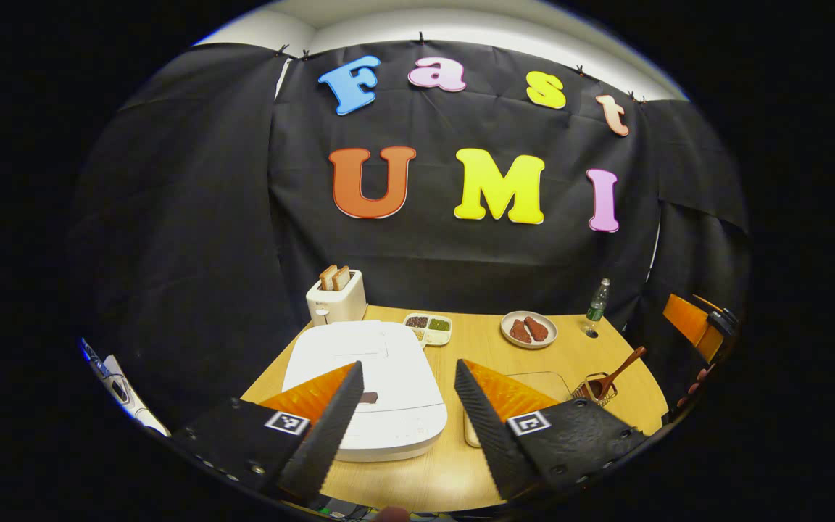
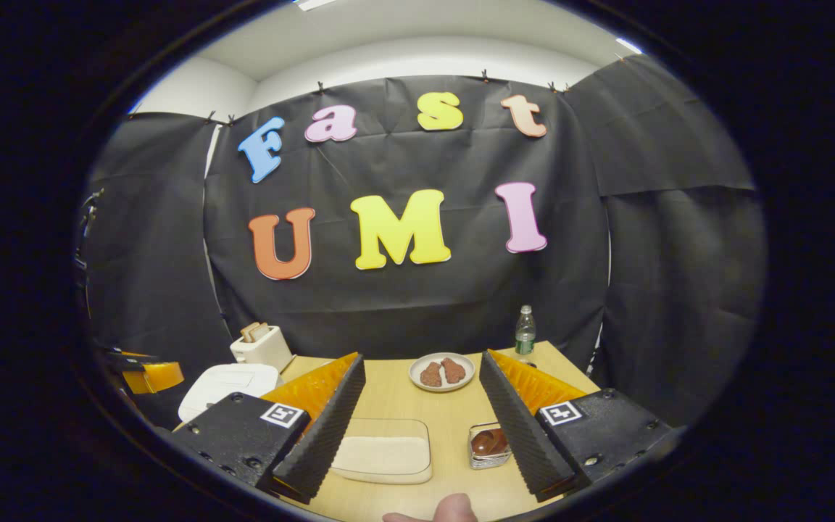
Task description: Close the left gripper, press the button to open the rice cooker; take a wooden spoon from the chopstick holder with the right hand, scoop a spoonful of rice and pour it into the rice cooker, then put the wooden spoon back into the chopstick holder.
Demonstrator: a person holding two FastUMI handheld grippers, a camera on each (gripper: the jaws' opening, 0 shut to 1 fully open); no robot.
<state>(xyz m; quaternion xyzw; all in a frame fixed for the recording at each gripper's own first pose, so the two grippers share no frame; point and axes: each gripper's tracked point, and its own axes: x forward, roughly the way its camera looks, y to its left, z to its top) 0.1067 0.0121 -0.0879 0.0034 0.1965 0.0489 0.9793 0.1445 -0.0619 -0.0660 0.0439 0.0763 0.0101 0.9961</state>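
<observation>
The white rice cooker sits with its lid down at the table's near left, a dark button on its front. My left gripper hovers open just above and before it, nothing between the fingers. A wooden spoon leans in the wire chopstick holder to the right. In the right gripper view my right gripper is open and empty above a shallow tray of rice, with the chopstick holder just inside its right finger. The rice cooker lies off to the left there.
A toaster with bread stands at the back left. Behind the cooker are a divided dish, a plate of meat and a bottle. The wooden table ends near the black cloth. A fingertip shows below.
</observation>
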